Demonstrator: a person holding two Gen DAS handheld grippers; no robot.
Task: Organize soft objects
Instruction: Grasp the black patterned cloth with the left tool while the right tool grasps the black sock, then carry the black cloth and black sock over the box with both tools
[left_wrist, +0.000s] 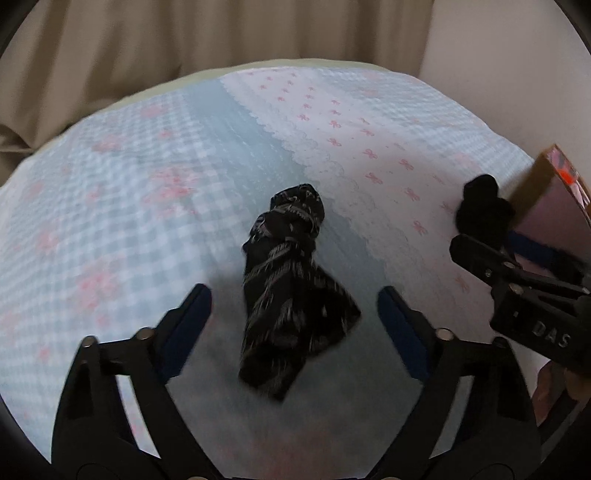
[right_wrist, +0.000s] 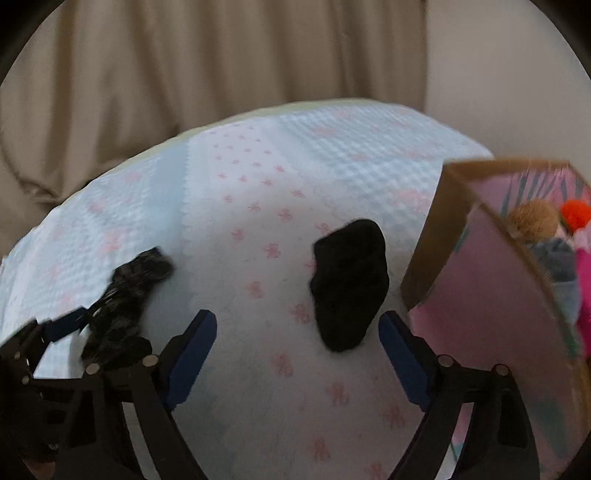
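A black patterned cloth bundle (left_wrist: 291, 291) lies on the bed, between and just ahead of my open left gripper (left_wrist: 295, 306). It also shows at the left of the right wrist view (right_wrist: 125, 299). A plain black soft bundle (right_wrist: 349, 284) lies on the bed just ahead of my open right gripper (right_wrist: 297, 332), nearer its right finger. It shows in the left wrist view (left_wrist: 482, 210) too, beside the right gripper (left_wrist: 480, 247). A pink cardboard box (right_wrist: 491, 295) stands to the right and holds several soft items (right_wrist: 554, 229).
The bed cover (left_wrist: 147, 192) is pale blue gingham with a white panel of pink bows (right_wrist: 258, 206). A beige curtain (right_wrist: 184, 74) hangs behind the bed and a pale wall (right_wrist: 498, 92) is at the right. The box (left_wrist: 546, 206) sits at the bed's right side.
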